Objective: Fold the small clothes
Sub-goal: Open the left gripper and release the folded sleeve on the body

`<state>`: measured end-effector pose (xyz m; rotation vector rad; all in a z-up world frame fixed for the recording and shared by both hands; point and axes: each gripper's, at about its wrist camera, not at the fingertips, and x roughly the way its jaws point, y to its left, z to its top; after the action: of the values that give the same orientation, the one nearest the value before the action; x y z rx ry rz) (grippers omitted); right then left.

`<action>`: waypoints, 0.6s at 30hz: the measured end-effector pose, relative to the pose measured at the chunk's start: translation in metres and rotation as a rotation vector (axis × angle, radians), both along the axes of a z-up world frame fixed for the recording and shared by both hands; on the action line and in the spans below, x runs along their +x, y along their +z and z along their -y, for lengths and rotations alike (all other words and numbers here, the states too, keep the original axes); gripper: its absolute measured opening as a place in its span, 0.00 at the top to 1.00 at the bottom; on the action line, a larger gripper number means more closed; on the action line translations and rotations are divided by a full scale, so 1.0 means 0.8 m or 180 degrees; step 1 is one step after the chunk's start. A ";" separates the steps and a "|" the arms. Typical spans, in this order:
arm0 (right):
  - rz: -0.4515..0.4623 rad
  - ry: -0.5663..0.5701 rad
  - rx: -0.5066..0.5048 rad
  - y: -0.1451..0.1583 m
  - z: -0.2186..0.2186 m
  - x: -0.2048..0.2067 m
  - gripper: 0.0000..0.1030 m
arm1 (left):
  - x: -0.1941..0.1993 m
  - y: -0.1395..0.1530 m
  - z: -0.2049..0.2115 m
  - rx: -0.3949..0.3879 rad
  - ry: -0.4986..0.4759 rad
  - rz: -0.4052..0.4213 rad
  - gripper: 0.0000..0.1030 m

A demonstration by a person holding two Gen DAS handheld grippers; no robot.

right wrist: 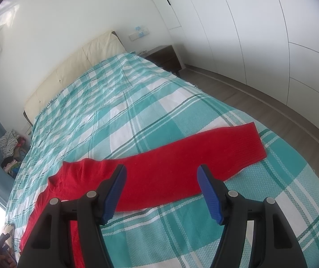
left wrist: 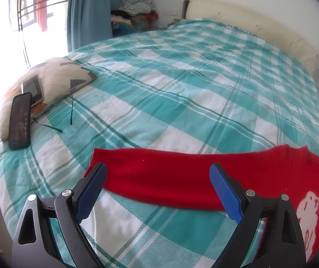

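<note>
A small red sweater (left wrist: 181, 174) with a white rabbit print (left wrist: 311, 207) lies spread flat on the teal checked bedspread (left wrist: 181, 89). Its left sleeve stretches out in the left wrist view; its right sleeve (right wrist: 181, 163) stretches out in the right wrist view. My left gripper (left wrist: 158, 169) is open and empty, its blue fingers straddling the left sleeve from just above. My right gripper (right wrist: 161, 172) is open and empty, its fingers straddling the right sleeve near the shoulder. The sweater's lower body is hidden below both views.
A patterned pillow (left wrist: 54, 82) with two phones (left wrist: 19, 120) and a thin cable lies at the bed's left edge. A cream headboard (left wrist: 259, 26) is at the far end. A clothes pile (left wrist: 137, 9) sits beside it. Wardrobe doors (right wrist: 271, 33) and floor lie right.
</note>
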<state>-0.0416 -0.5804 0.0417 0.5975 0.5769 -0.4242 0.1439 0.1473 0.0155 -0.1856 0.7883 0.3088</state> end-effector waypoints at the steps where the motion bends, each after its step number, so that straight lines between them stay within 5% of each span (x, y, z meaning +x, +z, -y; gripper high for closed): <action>1: -0.0002 -0.0002 0.0003 0.000 0.000 0.000 0.37 | 0.000 0.000 0.001 0.0022 -0.0008 0.0002 0.09; 14: -0.0038 -0.0021 -0.0048 -0.004 0.005 0.000 0.37 | 0.000 -0.002 0.008 0.0065 -0.0064 -0.0051 0.04; 18: 0.0130 -0.0381 -0.0022 0.002 0.047 -0.030 0.36 | 0.003 -0.010 0.013 0.0012 -0.0190 -0.0196 0.03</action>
<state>-0.0658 -0.6177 0.0437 0.6349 0.5019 -0.5253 0.1463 0.1367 0.0071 -0.1493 0.8526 0.2606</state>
